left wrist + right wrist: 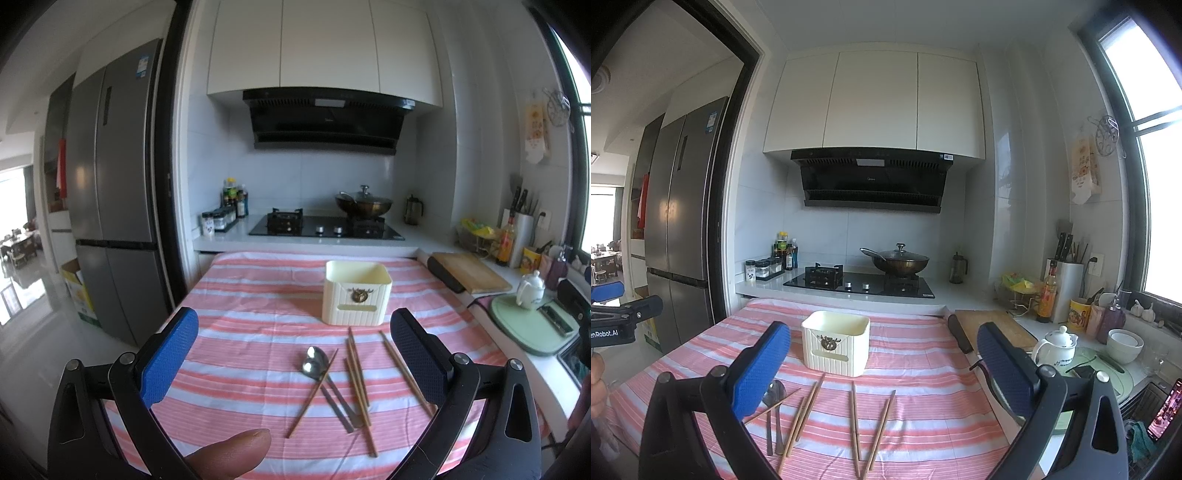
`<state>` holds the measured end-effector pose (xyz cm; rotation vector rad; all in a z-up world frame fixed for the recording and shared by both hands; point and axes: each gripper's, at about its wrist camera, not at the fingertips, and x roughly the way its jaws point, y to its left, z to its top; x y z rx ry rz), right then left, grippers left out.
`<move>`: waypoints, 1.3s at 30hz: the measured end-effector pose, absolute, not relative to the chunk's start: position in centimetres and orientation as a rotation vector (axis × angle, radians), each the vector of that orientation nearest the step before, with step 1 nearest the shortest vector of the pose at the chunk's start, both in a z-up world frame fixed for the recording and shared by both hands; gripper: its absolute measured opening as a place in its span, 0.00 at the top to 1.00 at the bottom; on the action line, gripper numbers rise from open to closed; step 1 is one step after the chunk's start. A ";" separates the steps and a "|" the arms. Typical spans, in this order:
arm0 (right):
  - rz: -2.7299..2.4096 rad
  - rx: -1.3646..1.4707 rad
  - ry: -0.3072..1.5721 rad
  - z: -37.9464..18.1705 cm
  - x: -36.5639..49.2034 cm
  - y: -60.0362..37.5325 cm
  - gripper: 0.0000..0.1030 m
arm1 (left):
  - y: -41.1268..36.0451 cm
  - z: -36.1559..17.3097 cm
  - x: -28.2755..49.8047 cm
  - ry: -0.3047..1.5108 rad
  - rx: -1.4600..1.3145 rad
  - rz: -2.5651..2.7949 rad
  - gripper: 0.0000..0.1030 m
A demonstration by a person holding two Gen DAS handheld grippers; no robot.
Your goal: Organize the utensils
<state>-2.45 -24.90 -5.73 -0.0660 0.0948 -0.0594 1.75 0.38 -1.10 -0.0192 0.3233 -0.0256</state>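
A cream utensil holder (356, 292) (836, 342) stands empty on the pink-striped cloth. In front of it lie several wooden chopsticks (357, 380) (854, 424) and two metal spoons (314, 360) (774, 393) with grey handles. My left gripper (293, 350) hovers open above the spoons and chopsticks, nothing between its blue pads. My right gripper (882, 363) is open too, raised over the chopsticks just in front of the holder. The left gripper's tip (607, 291) shows at the left edge of the right wrist view.
The striped table (240, 295) abuts a counter with a gas hob (325, 226) and wok (364, 205). To the right are a wooden board (469, 275), teapot (530, 290), bottles and knife block. A fridge (107, 206) stands left. A fingertip (229, 456) shows at the bottom.
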 end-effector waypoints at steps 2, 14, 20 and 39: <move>-0.061 -0.068 0.095 -5.7 -2.4 -24.9 0.00 | 0.4 -1.1 1.8 0.324 -0.020 -0.026 0.00; -0.078 -0.058 0.095 -5.9 -1.9 -25.4 0.00 | 1.7 -2.0 3.3 0.344 -0.037 0.031 0.00; -0.085 -0.055 0.124 -6.6 -1.0 -25.8 0.00 | 3.1 -3.5 4.7 0.374 -0.044 0.036 0.00; -0.155 -0.084 0.232 -10.9 3.4 -27.4 0.00 | -0.6 -11.5 12.9 0.588 0.106 -0.037 0.00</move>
